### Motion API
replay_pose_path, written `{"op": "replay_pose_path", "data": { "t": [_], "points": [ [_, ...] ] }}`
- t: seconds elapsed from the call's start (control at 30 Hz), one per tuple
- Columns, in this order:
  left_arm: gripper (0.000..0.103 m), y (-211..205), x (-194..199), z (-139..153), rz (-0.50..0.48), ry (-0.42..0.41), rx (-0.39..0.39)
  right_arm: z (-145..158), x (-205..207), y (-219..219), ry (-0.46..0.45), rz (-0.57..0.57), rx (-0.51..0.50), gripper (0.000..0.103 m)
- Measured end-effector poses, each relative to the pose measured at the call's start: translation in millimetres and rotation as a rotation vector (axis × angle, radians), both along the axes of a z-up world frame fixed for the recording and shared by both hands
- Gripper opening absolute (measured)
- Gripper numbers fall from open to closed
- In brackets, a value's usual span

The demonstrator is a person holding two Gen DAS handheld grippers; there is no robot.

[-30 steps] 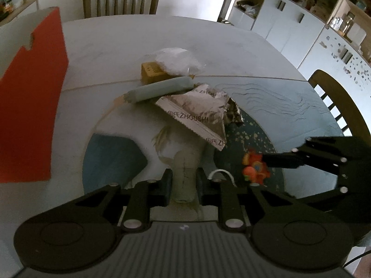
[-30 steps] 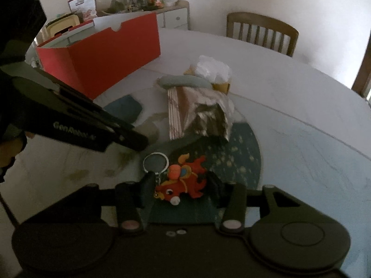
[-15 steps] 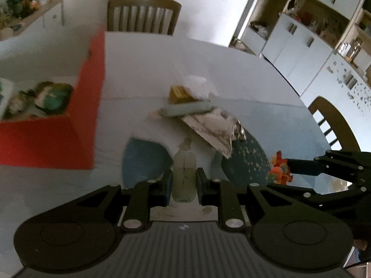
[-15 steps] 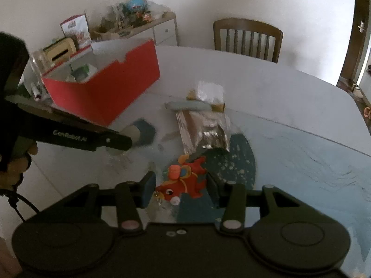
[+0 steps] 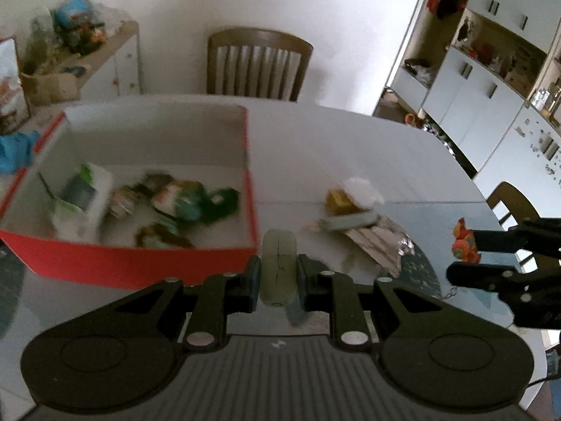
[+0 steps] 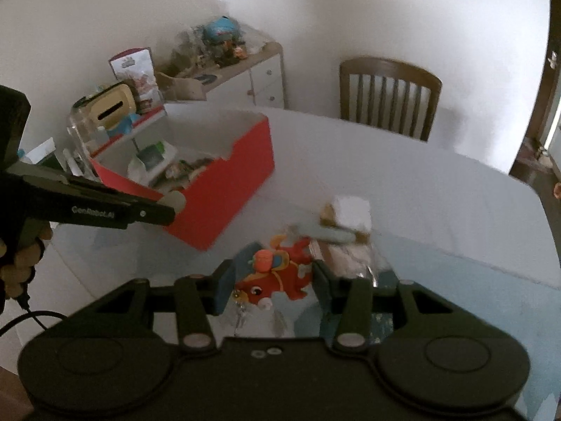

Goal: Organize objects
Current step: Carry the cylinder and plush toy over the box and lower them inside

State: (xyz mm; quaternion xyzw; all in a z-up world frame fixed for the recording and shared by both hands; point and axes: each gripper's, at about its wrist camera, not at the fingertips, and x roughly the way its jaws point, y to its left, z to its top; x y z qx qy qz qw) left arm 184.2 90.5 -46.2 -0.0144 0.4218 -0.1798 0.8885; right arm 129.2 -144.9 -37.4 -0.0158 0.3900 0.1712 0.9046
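A dim dining room with a large round white table (image 5: 350,147), a wooden chair (image 5: 257,65) at its far side and white cabinets (image 5: 491,80) along the right wall. An open red box (image 5: 133,266) with a white interior sits on the table, holding blurred packets. The left gripper (image 5: 278,275) is above the table just beside the box's near corner, its jaws clamped on a pale green cylinder (image 5: 278,266). The right gripper (image 6: 271,280) is raised over the table, jaws pinching a red and orange dragon keychain (image 6: 277,275). Beyond it, a small pile lies on the table: a silver foil packet (image 5: 378,240), a pale blue tube (image 5: 350,221), a yellow block (image 5: 338,201) and a white crumpled wrapper (image 5: 361,191).
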Motion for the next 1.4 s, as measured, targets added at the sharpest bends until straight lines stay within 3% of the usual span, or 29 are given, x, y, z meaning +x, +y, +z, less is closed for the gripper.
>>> {"op": "replay_pose_path", "data": {
  "t": [0.43, 0.7, 1.07, 1.4],
  "points": [
    [0.021, 67.8, 38.6, 25.2, 0.063, -0.01, 0.046, 42.1, 46.9, 60.4, -0.091, 0.099, -0.022, 0.046],
    [0.021, 98.5, 80.0, 29.9, 0.083, -0.013, 0.062, 50.2, 84.6, 108.6, -0.126, 0.153, -0.038, 0.046],
    [0.021, 113.5, 136.4, 11.7, 0.072, -0.008, 0.117, 27.5, 126.7, 160.3, -0.103, 0.162, -0.052, 0.046],
    [0.021, 99.2, 177.1, -22.1, 0.031, 0.045, 0.178, -21.9, 151.7, 202.3, -0.007, 0.18, -0.086, 0.046]
  ]
}}
